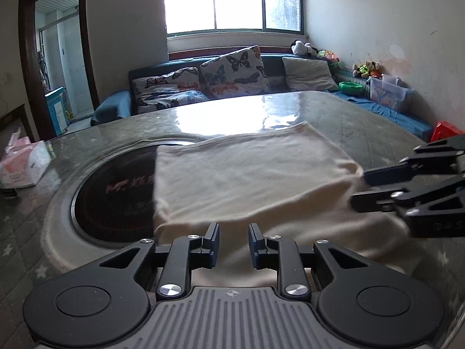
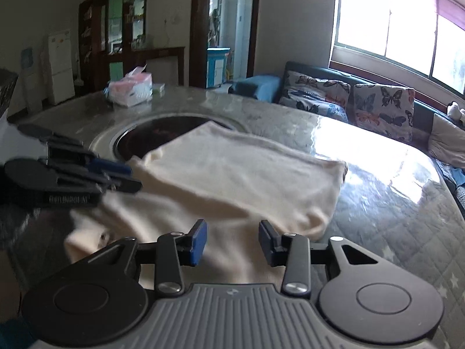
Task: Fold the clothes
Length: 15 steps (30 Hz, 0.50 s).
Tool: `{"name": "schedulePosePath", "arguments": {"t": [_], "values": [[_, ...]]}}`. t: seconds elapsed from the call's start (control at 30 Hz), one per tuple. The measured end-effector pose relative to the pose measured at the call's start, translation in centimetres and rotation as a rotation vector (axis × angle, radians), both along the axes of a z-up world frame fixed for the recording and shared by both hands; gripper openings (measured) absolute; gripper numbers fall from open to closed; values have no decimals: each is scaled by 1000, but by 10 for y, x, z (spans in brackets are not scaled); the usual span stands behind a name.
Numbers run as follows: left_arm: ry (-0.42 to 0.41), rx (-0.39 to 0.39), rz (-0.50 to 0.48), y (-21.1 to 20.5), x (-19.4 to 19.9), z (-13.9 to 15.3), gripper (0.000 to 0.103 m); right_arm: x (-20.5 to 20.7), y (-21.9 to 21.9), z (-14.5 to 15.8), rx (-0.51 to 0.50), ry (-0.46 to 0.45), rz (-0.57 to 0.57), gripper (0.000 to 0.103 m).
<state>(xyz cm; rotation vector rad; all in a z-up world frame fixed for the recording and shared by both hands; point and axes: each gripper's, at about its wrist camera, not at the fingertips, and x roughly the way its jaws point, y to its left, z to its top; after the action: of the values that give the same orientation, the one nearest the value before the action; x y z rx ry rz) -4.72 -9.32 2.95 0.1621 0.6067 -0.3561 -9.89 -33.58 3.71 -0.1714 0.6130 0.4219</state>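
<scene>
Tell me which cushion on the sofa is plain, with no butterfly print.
The plain grey square cushion, rightmost of the three, beside the soft toys. The two butterfly-print cushions to its left carry a pattern.

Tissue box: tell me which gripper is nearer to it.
Left. The left gripper sits on the tissue box side of the cloth; the right gripper is farther.

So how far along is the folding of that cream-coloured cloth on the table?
Partly done, it seems. The cream-coloured cloth already lies doubled over, an upper layer on a lower one, partly covering the round dark cooktop set into the grey table. Nothing is gripped: the left gripper and right gripper both stand open over the near edge. A further fold and tidying probably remain.
</scene>
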Motion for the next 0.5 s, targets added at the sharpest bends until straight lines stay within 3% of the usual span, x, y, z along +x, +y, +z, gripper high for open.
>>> {"name": "schedulePosePath", "arguments": {"t": [0.23, 0.4, 0.5], "values": [[26, 18, 23, -2, 18, -13, 25, 28, -1, -20, 10, 40, -42, 20], [19, 14, 12, 2, 13, -11, 25, 18, -12, -12, 35, 29, -46, 19], [0, 26, -1, 4, 3, -11, 38, 3, -11, -10, 15, 24, -17, 21]]}}
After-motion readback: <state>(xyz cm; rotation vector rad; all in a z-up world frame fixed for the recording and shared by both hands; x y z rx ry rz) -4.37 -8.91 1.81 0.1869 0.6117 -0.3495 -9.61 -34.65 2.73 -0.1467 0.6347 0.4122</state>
